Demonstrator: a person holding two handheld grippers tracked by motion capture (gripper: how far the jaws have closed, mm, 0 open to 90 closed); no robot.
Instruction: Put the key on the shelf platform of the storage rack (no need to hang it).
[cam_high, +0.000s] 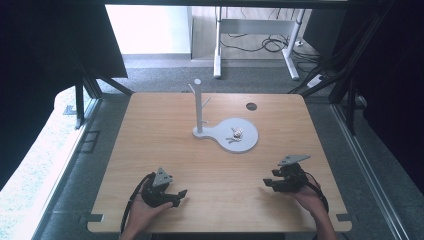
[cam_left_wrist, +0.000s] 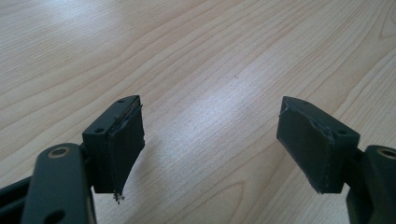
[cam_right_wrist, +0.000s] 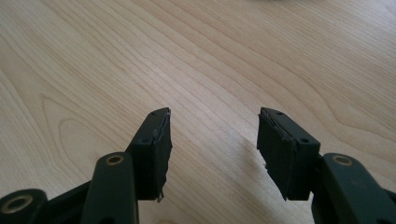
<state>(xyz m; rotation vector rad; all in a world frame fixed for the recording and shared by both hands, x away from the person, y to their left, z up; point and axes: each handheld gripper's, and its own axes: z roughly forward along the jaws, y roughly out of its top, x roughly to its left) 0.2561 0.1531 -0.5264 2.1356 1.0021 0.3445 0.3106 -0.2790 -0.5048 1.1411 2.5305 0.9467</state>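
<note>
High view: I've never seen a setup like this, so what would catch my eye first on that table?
Probably the white stand, an upright post with small pegs on a flat round base, at the middle of the wooden table; a small bunch of keys lies on that base. Next, near the front edge, the two black tools held by hands: the left gripper and the right gripper, both with jaws open and nothing between them.
</note>
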